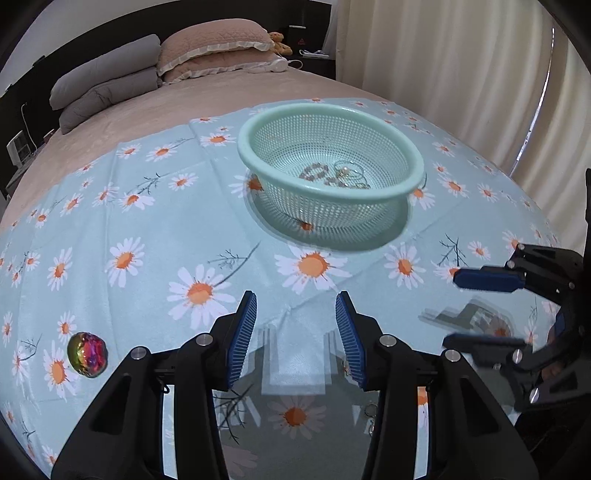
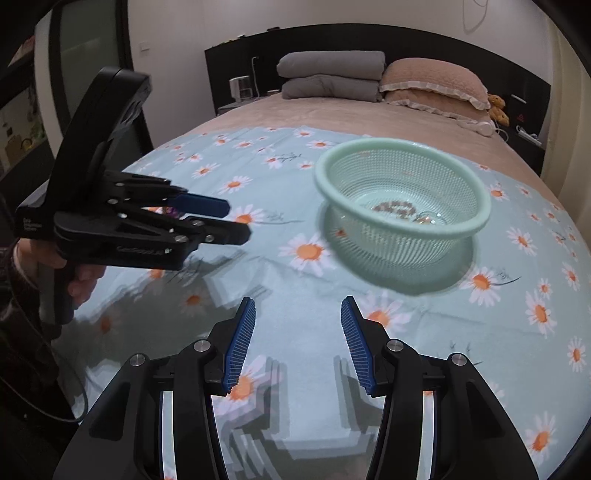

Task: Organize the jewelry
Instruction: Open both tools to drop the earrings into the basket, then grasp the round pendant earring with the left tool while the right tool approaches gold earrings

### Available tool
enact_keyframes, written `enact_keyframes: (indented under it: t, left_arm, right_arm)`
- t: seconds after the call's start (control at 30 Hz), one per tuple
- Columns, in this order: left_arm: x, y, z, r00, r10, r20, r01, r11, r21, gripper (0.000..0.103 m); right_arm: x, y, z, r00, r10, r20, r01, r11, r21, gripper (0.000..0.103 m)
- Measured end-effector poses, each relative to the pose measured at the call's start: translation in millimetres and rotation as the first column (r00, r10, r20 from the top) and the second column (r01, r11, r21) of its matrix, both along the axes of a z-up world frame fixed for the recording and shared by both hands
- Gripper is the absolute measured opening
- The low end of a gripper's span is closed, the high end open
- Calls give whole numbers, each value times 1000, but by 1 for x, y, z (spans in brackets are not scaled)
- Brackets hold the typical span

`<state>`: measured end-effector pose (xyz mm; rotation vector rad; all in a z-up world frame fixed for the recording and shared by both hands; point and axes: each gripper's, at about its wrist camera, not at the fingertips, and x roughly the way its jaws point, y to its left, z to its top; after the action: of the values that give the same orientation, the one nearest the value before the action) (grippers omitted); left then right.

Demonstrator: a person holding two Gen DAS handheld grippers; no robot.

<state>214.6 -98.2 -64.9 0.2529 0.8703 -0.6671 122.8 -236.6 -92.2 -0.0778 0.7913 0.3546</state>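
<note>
You have one mint basket (image 1: 258, 162) holding one beaded bracelet (image 1: 314, 172), one iridescent stone (image 1: 87, 354) on the cloth, two grey pillows (image 2: 330, 79), and two grippers.

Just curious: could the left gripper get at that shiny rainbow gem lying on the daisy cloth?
Probably yes. The left gripper is open and empty, and the gem lies alone on the cloth to its left, nothing between.

Bed (image 2: 332, 118) fills room, pinkish-beige cover. Dark headboard (image 2: 406, 40) at its far end, white wall (image 2: 177, 29) behind. Grey folded duvet (image 2: 330, 79) and frilled beige pillow (image 2: 436, 86) against headboard. Small teddy bear (image 2: 498, 107) beside pillow. Cream curtains (image 1: 443, 66) along bed's side, thin daylight slit (image 1: 546, 92) between them.
</note>
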Motion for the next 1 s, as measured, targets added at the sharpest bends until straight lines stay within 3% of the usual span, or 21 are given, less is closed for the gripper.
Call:
enact_keyframes:
  t: [0.3,0.37,0.47,0.8,0.9,1.0]
  left_arm:
    - [-29,-11,-31,993,-82,-82,81,997,-17,45]
    - [-32,-16,-38,990,-102,-94,101,995,-6,39]
    - [-34,-24,-50,985,-121,-124,125,992,28,18]
    - [-19,-19,-51,982,-107,-153,108,994,-3,16]
    - [-12,-16,-50,983,-94,-156,94,996,-4,16]
    - [-10,-12,-48,986,-85,-146,86,996,-1,15]
  right_arm:
    - [-39,31,-32,997,81,-17,-80,994,71,46]
    - [-44,34,-33,997,79,-7,-79,995,54,46]
    - [-44,35,-36,998,69,-14,-68,997,40,46]
    - [-27,44,-47,997,75,-9,-75,995,63,45]
    - [-20,48,-50,998,64,-12,-63,996,56,38]
    - [-10,52,-54,998,58,-35,-57,998,39,18]
